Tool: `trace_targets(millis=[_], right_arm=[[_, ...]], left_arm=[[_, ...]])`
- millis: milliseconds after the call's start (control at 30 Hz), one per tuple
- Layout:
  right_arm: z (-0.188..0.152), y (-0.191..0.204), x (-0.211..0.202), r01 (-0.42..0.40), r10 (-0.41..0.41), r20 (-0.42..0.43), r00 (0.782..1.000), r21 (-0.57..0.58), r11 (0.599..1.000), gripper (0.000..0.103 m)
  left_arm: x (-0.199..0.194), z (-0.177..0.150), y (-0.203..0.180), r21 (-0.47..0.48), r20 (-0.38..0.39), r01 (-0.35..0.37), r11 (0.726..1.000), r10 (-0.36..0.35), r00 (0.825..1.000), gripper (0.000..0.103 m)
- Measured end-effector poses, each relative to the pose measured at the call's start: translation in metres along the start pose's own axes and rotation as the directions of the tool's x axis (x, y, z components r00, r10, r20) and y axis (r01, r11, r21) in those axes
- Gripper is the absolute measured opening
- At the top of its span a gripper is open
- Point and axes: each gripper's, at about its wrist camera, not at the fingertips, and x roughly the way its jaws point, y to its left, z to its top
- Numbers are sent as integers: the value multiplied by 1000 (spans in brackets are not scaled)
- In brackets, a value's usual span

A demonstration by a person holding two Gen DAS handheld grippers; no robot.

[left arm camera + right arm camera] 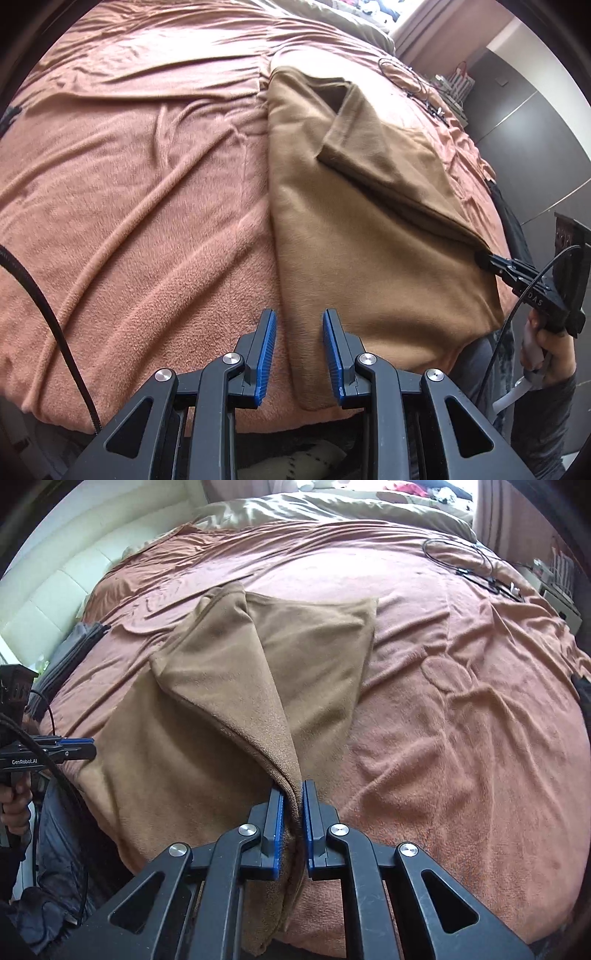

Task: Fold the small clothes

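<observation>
Rumpled rust-pink fleece blanket: covers the bed and carries everything listed below.

Tan-brown soft fleece garment: spread flat on the rust-pink fleece blanket toward its near edge, with one flap lifted and folded diagonally over the body of the cloth. Its near hem hangs just over the blanket's front edge.

Folded grey cloth: at the blanket's side edge, beyond the tan-brown garment and apart from it.

Thin black cable: loose loops on the blanket's far corner, well apart from the garment.

My right gripper, black with blue ribbed pads: clenched on a gathered fold of the garment's edge, the cloth pinched between both pads and rising from them as a taut ridge. In the left wrist view it grips the tip of the lifted flap, at the garment's side.

My left gripper, same make: jaws partly apart, not pressing anything. The garment's long side edge runs down between them over the blanket. Whether the pads touch the cloth, I cannot tell.
</observation>
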Motion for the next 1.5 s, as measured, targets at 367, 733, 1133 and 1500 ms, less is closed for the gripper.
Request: trace_targets(millis=[367,733,1133,1500], right_arm=[[24,43,-14,147,-143,37,989,-133,980,68],[58,112,16,98,-102,3,995,-300,949,39],[93,146,66,11,-50,-60,997,-525,851,38],[108,146,109,-14,-73,-145,987,-525,851,38]], left_arm=[[-2,-3,10,-14,9,48,999,-48,999,24],[-21,18,34,-51,90,105,993,-100,991,24],[-28,22,59,-92,109,176,980,-166,980,24],[-24,21,78,-126,91,182,975,-171,981,24]])
